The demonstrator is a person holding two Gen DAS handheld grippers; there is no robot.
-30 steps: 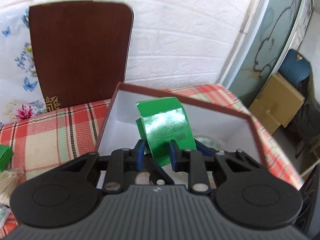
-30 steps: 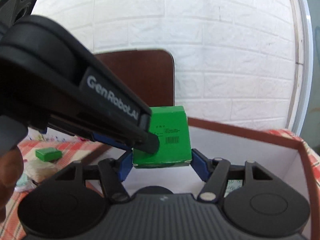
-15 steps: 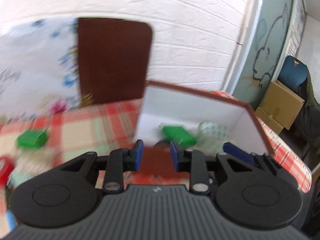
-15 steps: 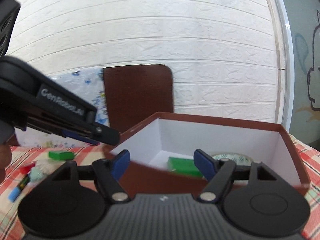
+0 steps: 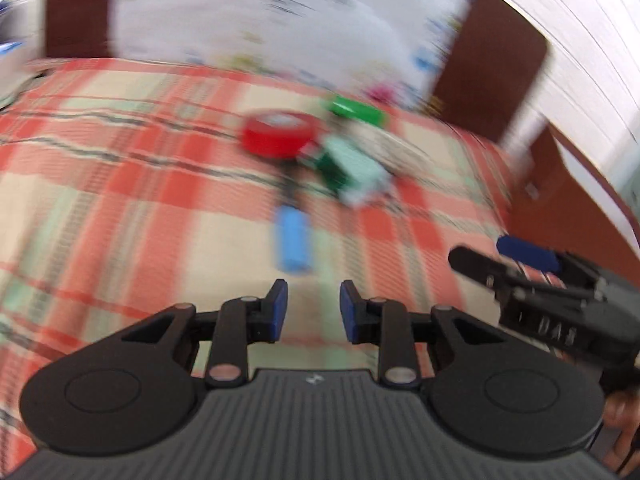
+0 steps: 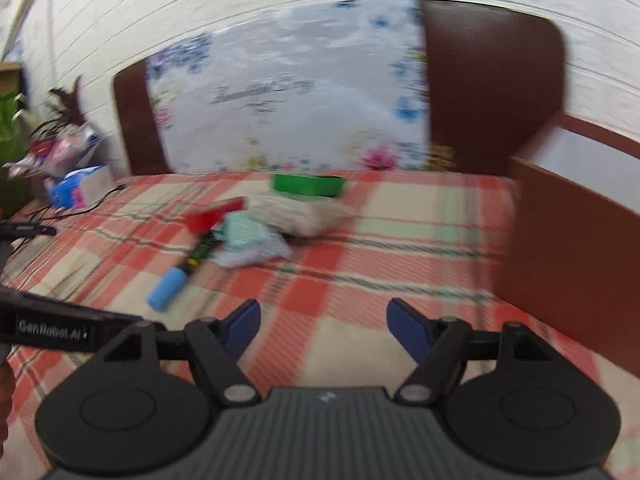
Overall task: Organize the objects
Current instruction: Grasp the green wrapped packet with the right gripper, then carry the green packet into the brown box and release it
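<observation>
A: Looking along the left gripper, I see its blue pads a narrow gap apart with nothing between them, only checked tablecloth beneath.

B: And the right gripper?

A: Its jaws stand wide, having just been opening, and they too are empty. Bare cloth lies between the pads.

B: Where are the things to tidy?

A: In a loose cluster on the cloth, farther away than both tools. From the left wrist camera, a light blue cylinder lies nearest, just beyond the pads and a little left of the gap. Past it sit a pale green packet, a red roll of tape and, farthest, a green box.

B: And from the right wrist camera?

A: The same cluster sits far and to the left of the open jaws. A whitish bundle lies just in front of the green box.

B: The brown box?

A: Near right, its wall cut off by the frame edge, so its inside is hidden.

B: Anything unclear?

A: Both views are smeared. A dark thin item beside the blue cylinder cannot be identified, and the clutter at far left is too blurred to tell. The right gripper shows at the right edge of the left view, partly cropped.
</observation>
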